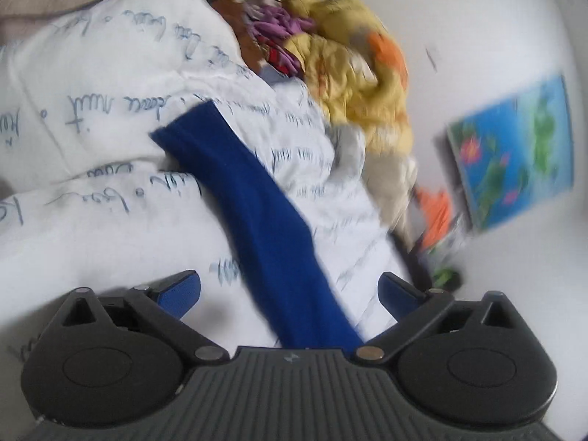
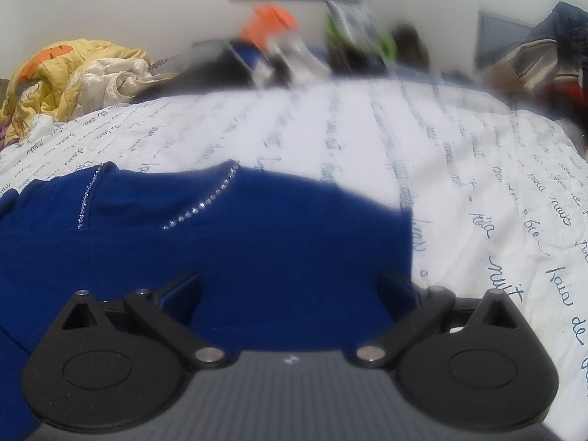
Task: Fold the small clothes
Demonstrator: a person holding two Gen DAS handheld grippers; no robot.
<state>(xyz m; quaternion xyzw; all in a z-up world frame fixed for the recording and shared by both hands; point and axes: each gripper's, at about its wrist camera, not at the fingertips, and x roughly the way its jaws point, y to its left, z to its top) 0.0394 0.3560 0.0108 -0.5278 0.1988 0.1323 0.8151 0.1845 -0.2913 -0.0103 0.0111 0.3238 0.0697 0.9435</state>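
A royal blue top lies on a white bedspread with blue handwriting print. In the left wrist view one long blue sleeve [image 1: 257, 213] runs from the middle of the bed down between the fingers of my left gripper [image 1: 290, 294], which is open and hovers over it. In the right wrist view the top's body [image 2: 228, 242] lies flat, with a rhinestone-trimmed neckline [image 2: 205, 202] at its far edge. My right gripper [image 2: 290, 294] is open just above the blue cloth, near its right edge.
A pile of yellow, orange and purple clothes [image 1: 345, 58] lies at the bed's far side, also in the right wrist view [image 2: 73, 77]. A blue floral picture [image 1: 514, 150] hangs on the white wall. Orange and dark clutter [image 2: 272, 25] sits behind the bed. The bedspread [image 2: 459, 169] stretches out to the right.
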